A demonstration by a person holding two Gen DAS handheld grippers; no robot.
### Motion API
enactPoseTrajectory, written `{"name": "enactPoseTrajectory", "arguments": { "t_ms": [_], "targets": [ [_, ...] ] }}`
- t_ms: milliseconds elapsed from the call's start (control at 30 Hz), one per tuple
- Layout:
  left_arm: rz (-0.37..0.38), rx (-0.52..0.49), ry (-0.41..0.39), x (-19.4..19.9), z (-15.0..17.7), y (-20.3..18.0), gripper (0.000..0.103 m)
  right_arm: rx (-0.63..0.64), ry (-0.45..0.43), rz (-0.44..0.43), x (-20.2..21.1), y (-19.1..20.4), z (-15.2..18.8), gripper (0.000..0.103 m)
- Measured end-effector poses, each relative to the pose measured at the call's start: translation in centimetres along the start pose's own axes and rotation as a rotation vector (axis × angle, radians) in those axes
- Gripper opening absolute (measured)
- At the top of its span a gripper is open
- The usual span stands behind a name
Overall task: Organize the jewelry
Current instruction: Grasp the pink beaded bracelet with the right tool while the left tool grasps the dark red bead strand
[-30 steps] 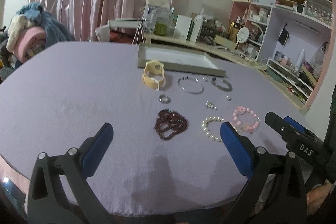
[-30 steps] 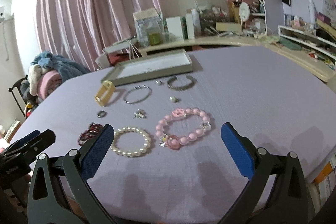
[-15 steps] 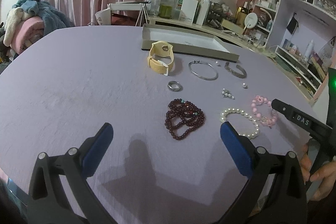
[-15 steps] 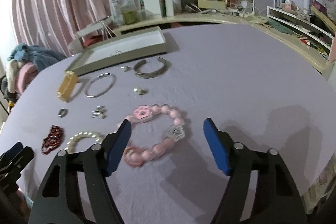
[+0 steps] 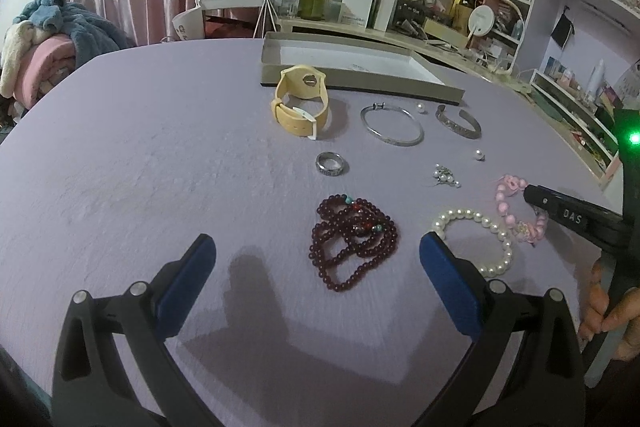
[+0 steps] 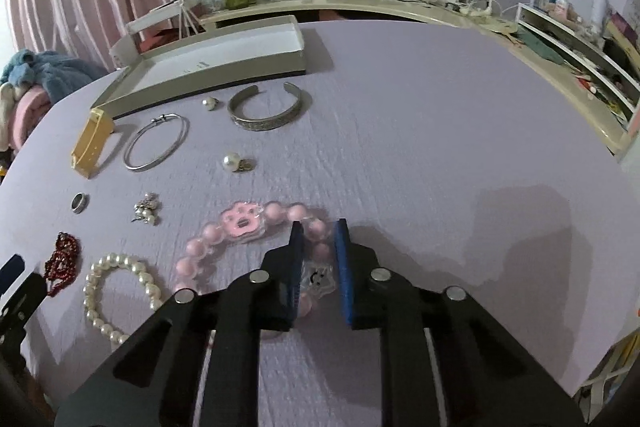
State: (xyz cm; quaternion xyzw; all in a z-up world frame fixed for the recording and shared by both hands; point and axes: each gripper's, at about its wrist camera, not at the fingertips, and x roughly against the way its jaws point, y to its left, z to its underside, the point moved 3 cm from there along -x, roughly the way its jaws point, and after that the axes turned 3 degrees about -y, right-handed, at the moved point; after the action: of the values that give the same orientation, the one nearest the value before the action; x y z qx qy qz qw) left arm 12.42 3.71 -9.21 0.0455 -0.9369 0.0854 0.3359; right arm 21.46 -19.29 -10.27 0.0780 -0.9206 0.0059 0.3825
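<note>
Right hand-held gripper (image 6: 318,247), jaws just closed, pinches the pink bead bracelet (image 6: 256,227) by its right-hand beads, low on the tabletop (image 6: 440,147). Left hand-held gripper (image 5: 316,283) gapes empty. Bracelet likely light, floppy, beads slick; tray (image 6: 224,67) beyond.

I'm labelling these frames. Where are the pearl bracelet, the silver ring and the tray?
pearl bracelet (image 5: 505,254), left wrist view, right-side beads.
silver ring (image 5: 330,163), left wrist view, front band.
tray (image 6: 208,91), right wrist view, near wall.

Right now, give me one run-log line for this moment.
stage: first pick | right gripper: just closed on pink bracelet, still on table | left gripper: open, empty | box: empty
</note>
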Motion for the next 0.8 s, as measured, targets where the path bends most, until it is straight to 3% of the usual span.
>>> {"name": "enactPoseTrajectory", "arguments": {
  "t_ms": [300, 600, 700, 767, 800],
  "targets": [
    [0.0, -0.018, 0.067, -1.2, -0.3, -0.6, 0.085, -0.024, -0.104, -0.078, 2.5, 0.0, -1.6, 0.014],
    [-0.043, -0.074, 0.108, -2.5, -0.8, -2.1, 0.077, -0.02, -0.086, -0.12, 2.0, 0.6, -1.3, 0.014],
    [-0.057, -0.08, 0.106, -2.5, -1.0, -2.0, 0.059, -0.025, -0.087, -0.129, 2.1, 0.5, -1.4, 0.014],
    [-0.052, -0.081, 0.102, -2.3, -1.1, -1.9, 0.037, -0.029, -0.088, -0.136, 2.2, 0.4, -1.4, 0.014],
    [-0.051, -0.084, 0.1, -2.3, -1.1, -1.9, 0.032, -0.029, -0.089, -0.138, 2.3, 0.5, -1.4, 0.014]
  ]
}}
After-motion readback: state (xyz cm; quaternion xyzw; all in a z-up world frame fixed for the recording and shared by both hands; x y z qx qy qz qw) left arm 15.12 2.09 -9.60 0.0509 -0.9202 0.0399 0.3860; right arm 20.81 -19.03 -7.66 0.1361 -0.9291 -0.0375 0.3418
